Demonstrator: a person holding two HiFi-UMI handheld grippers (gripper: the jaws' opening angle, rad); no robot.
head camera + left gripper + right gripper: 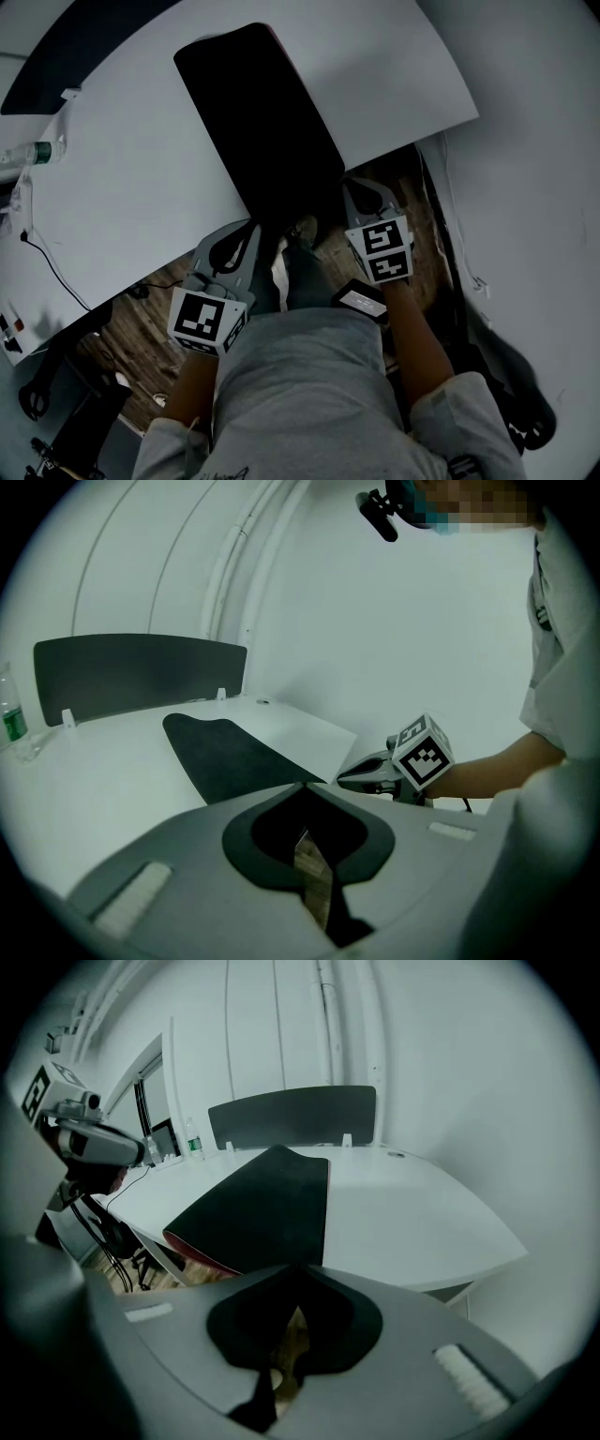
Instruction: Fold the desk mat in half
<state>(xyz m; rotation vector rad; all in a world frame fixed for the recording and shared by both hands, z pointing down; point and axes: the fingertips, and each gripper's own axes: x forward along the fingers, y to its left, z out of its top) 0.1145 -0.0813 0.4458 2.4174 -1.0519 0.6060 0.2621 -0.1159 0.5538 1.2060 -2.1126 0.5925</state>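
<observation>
Head view looks down on a broad white table with a rounded outline, standing over a brown wood-plank floor and backed on its far side by a low dark grey divider panel. A long black rectangular desk mat lies flat and unfolded across the tabletop. Its far end is close to the panel and its near end hangs a little over the table edge in front of the person, where a red underside shows in the right gripper view. The left gripper, grey with a marker cube, sits at the mat's near left corner. In the left gripper view its jaws are pressed together with their tips right on that corner. The right gripper sits at the near right corner, and its jaws likewise meet tip to tip on the mat's edge, pinching it. A small clear plastic bottle with a green label stands at the far left of the table, well apart from the mat.
</observation>
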